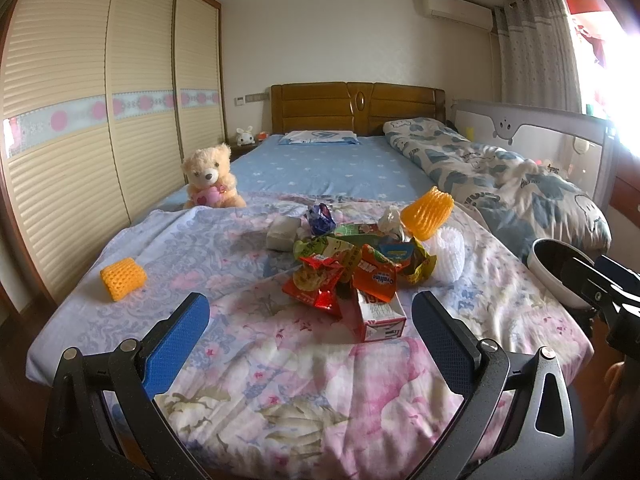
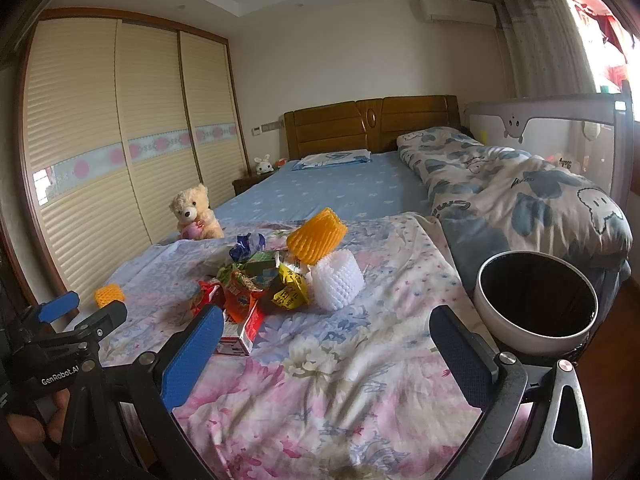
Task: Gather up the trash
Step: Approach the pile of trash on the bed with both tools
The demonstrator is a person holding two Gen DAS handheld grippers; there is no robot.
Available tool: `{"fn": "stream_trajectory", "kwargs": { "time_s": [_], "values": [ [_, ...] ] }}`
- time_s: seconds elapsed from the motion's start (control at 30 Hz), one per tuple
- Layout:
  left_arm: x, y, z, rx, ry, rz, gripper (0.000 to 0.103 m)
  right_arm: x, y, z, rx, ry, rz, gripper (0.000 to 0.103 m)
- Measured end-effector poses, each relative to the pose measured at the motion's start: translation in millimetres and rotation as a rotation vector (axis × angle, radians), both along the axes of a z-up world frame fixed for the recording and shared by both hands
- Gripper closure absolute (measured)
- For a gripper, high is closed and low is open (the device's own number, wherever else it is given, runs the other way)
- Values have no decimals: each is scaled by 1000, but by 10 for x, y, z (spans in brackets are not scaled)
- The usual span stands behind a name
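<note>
Hovering with jaws spread and empty, the left gripper (image 1: 310, 320) and right gripper (image 2: 326, 340) face the untouched trash pile (image 1: 352, 264) at twelve o'clock on the bed (image 1: 280, 380), the bin (image 2: 536, 300) at two o'clock apparently empty.

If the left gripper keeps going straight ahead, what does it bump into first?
Probably the red and white carton, the nearest piece of the wrapper pile on the bedspread. The open left gripper points almost straight at it, though depth is hard to judge.
</note>
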State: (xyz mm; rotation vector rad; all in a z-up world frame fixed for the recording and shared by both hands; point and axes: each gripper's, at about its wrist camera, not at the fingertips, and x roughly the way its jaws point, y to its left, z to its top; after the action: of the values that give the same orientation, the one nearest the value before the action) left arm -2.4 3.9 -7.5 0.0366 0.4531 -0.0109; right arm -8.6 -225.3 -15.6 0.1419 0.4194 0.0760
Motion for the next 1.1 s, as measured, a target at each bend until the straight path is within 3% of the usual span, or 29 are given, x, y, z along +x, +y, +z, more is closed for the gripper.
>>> {"fn": "stream_trajectory", "kwargs": {
  "time_s": [0.77,1.1],
  "values": [
    [53,-8,-58,-6,26,-3,0,43,17,-37,21,29,18,0],
    [194,-32,-182,-25,97,-36,0,210,-56,-141,66,98,31,1]
  ]
}}
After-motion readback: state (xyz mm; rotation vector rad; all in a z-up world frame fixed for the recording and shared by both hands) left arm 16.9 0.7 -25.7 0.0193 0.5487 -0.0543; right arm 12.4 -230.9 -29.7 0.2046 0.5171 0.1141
